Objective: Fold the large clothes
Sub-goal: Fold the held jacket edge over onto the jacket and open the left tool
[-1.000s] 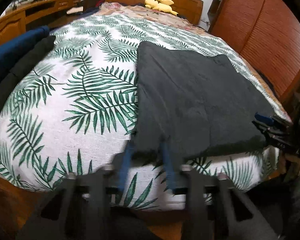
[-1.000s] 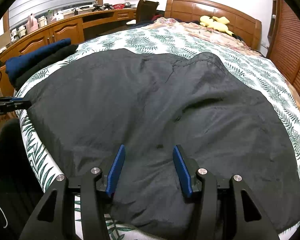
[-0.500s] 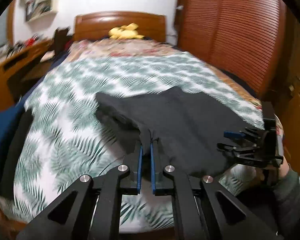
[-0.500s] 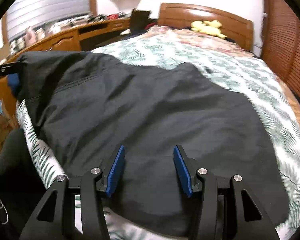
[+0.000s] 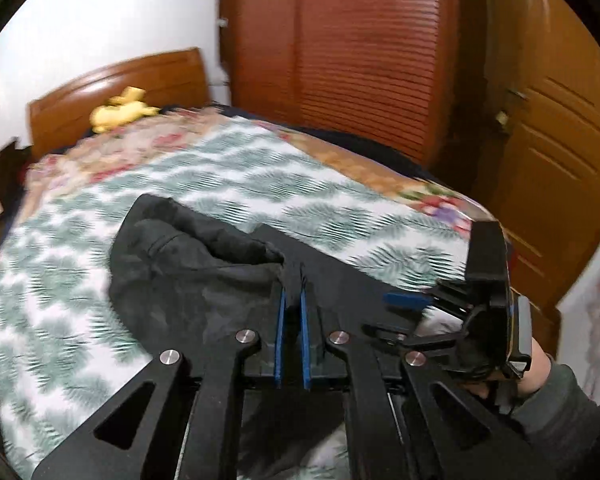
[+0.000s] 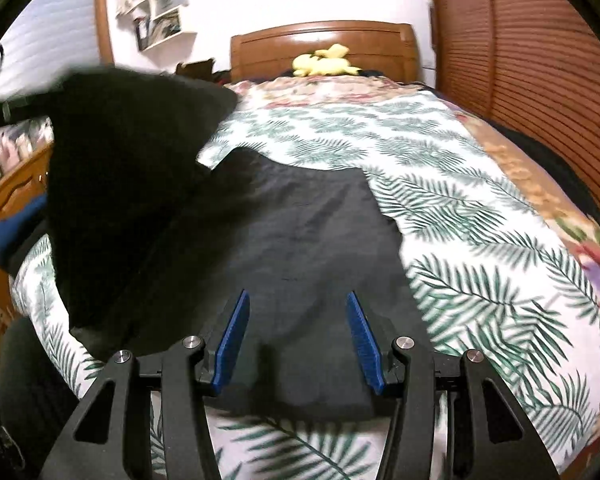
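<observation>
A large dark grey garment lies on the palm-leaf bedspread near the foot of the bed. My left gripper is shut on a corner of the garment and holds it lifted; that raised part shows as a dark flap at the left of the right wrist view. My right gripper is open and empty, its blue pads just above the garment's near edge. It also shows at the right of the left wrist view, held by a hand.
A wooden headboard with a yellow plush toy is at the far end. A slatted wooden wardrobe and door stand to the right. A wooden desk and folded blue cloth are at the left.
My left gripper closed on the garment's left corner, lifted it and carried it right, toward the right gripper. The right gripper stayed open near the garment's front edge.
</observation>
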Demonstrator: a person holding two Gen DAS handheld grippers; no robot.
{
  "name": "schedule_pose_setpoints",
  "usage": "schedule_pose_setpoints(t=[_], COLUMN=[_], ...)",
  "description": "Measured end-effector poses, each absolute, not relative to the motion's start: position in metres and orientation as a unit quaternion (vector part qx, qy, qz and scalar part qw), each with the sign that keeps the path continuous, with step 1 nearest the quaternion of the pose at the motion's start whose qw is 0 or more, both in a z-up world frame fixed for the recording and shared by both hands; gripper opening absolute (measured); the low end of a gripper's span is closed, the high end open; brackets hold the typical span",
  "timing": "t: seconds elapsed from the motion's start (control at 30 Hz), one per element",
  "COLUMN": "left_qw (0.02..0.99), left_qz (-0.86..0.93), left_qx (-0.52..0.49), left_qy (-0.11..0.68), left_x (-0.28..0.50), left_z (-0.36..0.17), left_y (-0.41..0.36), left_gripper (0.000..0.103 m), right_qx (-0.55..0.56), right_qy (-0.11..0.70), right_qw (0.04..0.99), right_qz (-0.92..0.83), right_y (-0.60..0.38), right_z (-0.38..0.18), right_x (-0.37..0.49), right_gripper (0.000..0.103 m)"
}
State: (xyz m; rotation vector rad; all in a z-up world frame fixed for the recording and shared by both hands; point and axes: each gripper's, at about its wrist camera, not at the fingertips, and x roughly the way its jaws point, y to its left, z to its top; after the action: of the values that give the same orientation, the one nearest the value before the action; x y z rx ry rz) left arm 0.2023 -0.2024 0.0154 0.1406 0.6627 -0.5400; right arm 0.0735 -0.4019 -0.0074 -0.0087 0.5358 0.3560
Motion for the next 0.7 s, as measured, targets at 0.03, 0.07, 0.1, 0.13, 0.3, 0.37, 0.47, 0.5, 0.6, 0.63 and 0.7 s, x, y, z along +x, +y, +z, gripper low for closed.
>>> schedule_pose_setpoints(t=[0.03,0.07,0.1,0.13,0.3,0.37,0.47,0.5,0.6,0.63,0.7], left_qw=[0.904,0.900,0.897,0.895,0.895,0.898,0.904,0.906,0.912,0.913,0.918], left_qz=[-0.266,-0.268,-0.270,-0.271,-0.258,-0.248,-0.241,-0.241,-0.237,-0.235,-0.224], left_qx=[0.065,0.058,0.053,0.047,0.053,0.054,0.059,0.062,0.063,0.064,0.063], left_qy=[0.327,0.338,0.345,0.351,0.360,0.358,0.349,0.343,0.330,0.326,0.321], left_x=[0.203,0.204,0.204,0.203,0.196,0.194,0.190,0.186,0.175,0.171,0.167], left_z=[0.007,-0.003,-0.011,-0.019,-0.035,-0.034,-0.031,-0.029,-0.024,-0.023,-0.024], left_y=[-0.209,-0.212,-0.212,-0.213,-0.215,-0.214,-0.214,-0.213,-0.203,-0.198,-0.189], left_gripper=[0.007,0.007,0.007,0.007,0.007,0.011,0.013,0.013,0.013,0.013,0.025], right_qx=[0.003,0.009,0.010,0.012,0.020,0.017,0.012,0.010,0.005,0.004,0.003], right_qy=[0.261,0.256,0.252,0.250,0.254,0.256,0.256,0.255,0.254,0.253,0.251], right_qw=[0.949,0.950,0.951,0.952,0.950,0.949,0.949,0.949,0.948,0.948,0.948], right_qz=[0.177,0.179,0.179,0.178,0.181,0.181,0.185,0.186,0.190,0.191,0.195], right_y=[-0.404,-0.409,-0.411,-0.413,-0.425,-0.424,-0.420,-0.418,-0.411,-0.410,-0.408], right_z=[-0.006,-0.004,-0.004,-0.004,-0.011,-0.014,-0.011,-0.010,-0.008,-0.007,-0.006], right_x=[0.069,0.066,0.063,0.061,0.059,0.062,0.067,0.067,0.068,0.068,0.069], right_gripper=[0.052,0.052,0.052,0.052,0.052,0.052,0.052,0.052,0.052,0.052,0.052])
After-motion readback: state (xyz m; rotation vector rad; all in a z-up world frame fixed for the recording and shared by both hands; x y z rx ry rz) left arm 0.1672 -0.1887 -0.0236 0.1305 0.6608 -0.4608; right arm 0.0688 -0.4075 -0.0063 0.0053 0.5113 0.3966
